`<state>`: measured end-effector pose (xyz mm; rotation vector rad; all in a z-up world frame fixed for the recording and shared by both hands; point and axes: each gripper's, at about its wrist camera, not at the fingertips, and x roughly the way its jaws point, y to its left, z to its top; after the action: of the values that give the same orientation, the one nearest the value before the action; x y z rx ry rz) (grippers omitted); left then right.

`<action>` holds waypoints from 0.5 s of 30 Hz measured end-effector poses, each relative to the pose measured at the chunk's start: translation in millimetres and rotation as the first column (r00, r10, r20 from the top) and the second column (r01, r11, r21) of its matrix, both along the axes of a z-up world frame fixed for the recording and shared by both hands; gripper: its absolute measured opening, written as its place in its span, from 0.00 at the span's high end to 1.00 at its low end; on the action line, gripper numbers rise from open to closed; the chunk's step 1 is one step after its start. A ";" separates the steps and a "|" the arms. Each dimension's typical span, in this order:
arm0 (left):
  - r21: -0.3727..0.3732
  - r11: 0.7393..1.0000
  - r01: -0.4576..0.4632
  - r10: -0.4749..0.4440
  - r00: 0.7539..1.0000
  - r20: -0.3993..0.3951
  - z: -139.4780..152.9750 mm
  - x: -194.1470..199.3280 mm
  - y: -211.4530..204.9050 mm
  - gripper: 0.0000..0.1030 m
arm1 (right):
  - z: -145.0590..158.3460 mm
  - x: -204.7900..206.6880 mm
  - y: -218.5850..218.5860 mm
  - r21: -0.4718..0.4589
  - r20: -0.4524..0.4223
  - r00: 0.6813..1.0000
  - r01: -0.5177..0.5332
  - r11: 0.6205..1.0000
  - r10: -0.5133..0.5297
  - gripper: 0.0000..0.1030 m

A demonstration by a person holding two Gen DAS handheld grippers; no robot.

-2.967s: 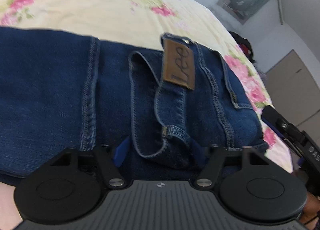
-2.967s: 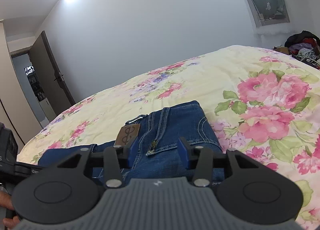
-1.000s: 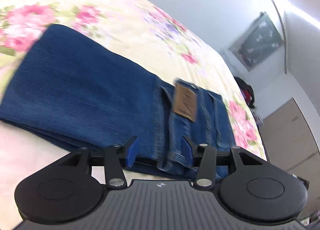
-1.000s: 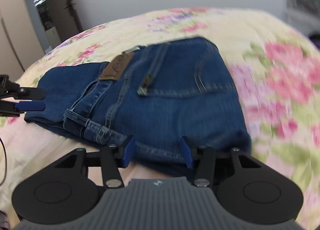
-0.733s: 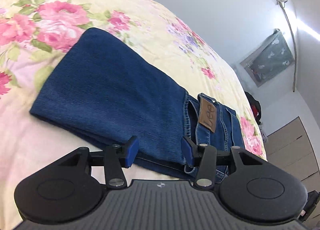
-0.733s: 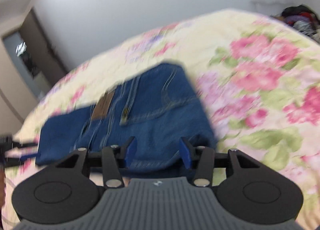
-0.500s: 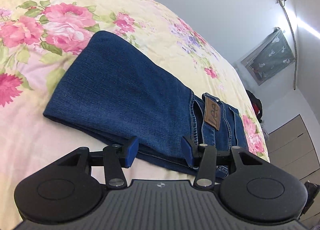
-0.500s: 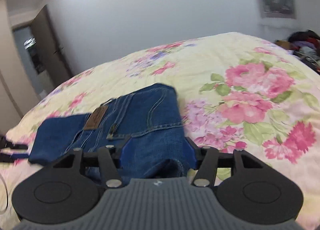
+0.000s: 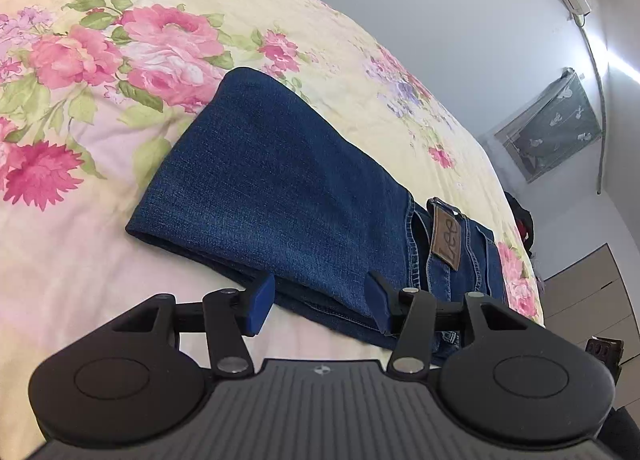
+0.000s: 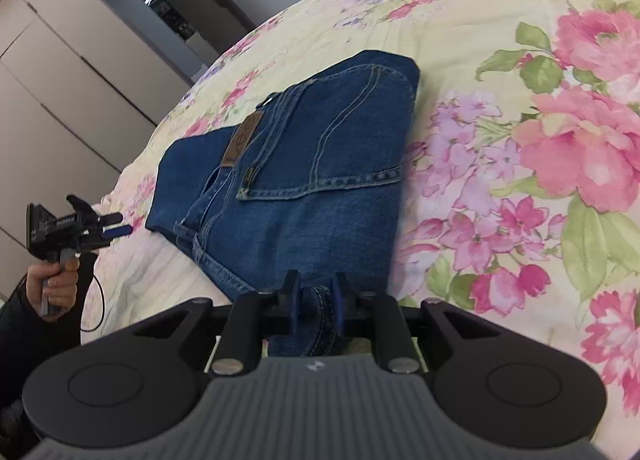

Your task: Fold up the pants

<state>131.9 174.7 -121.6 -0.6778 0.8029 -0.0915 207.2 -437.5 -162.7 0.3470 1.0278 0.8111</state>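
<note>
Jeans (image 9: 280,195) lie folded, blue denim, brown waistband patch (image 9: 447,238).

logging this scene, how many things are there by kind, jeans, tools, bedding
jeans: 1
tools: 2, left tool with jaws apart, right tool closing on the jeans' near edge
bedspread: 1
total: 4

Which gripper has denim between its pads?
The right gripper: its jaws are closing on a fold of the jeans. The left gripper holds nothing.
</note>
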 end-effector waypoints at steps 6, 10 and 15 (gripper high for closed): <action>-0.012 1.000 -0.004 0.004 1.000 0.009 1.9 -2.1 2.0 0.44 | 18.6 -29.9 17.1 -0.116 0.037 0.992 -0.117 0.986 0.122 0.88; -0.015 1.000 -0.008 0.008 1.000 0.017 5.0 -5.0 4.5 0.44 | 25.6 -56.5 31.5 -0.150 -0.001 0.962 -0.270 0.951 0.273 1.00; -0.017 1.000 -0.013 0.014 1.000 0.026 10.2 -9.0 7.7 0.44 | 42.6 -58.0 29.5 -0.197 0.088 0.972 -0.198 0.960 0.219 1.00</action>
<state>122.9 182.4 -111.3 -0.6969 0.7729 -0.0947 149.2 -408.0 -120.1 0.0324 1.0402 0.9043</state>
